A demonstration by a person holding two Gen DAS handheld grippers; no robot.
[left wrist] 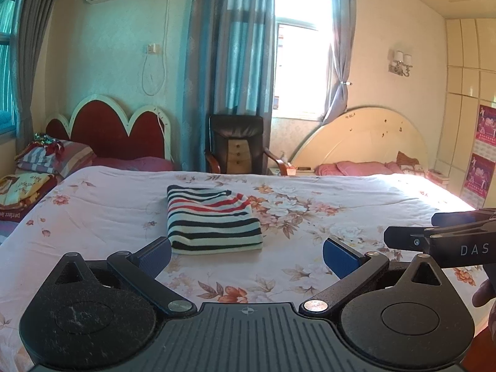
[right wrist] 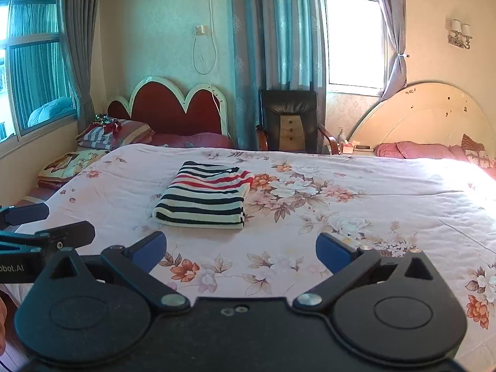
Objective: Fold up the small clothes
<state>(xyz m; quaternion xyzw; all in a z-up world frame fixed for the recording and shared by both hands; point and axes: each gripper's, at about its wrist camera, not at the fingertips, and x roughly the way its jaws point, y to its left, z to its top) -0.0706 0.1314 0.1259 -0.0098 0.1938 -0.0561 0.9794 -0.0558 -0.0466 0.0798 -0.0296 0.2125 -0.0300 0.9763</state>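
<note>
Currently both claws hang over the near part of the bed [left wrist: 93, 204], nothing held.

Left claw [left wrist: 247, 255]: jaws spread wide, blue pads apart, empty. In its view the striped garment [left wrist: 212, 218] lies straight ahead and a touch left of centre, near the left pad but not touching it. It's already a compact rectangular bundle, flat on the floral bedspread [left wrist: 310, 214], stripes running across, so the long axis looks to run away from the claw, toward the headboards. Looks folded; I can't tell whether another fold is wanted.

Right claw [right wrist: 241, 252]: also wide and empty. From here the garment [right wrist: 204, 200] sits ahead and left of centre, farther off than in the left view, with bare bedspread [right wrist: 341, 217] between it and the pads. The other claw's tips show at the left edge of this view, and the right claw's show at the right edge of the left view, so the two are side by side, close together.

Judgement: the left claw is the nearer one and better lined up. The next move hinges on that near short edge, reached forward from the left; the right claw would have to cross leftward.

Risk: pinching only the top layer and undoing the fold.
</note>
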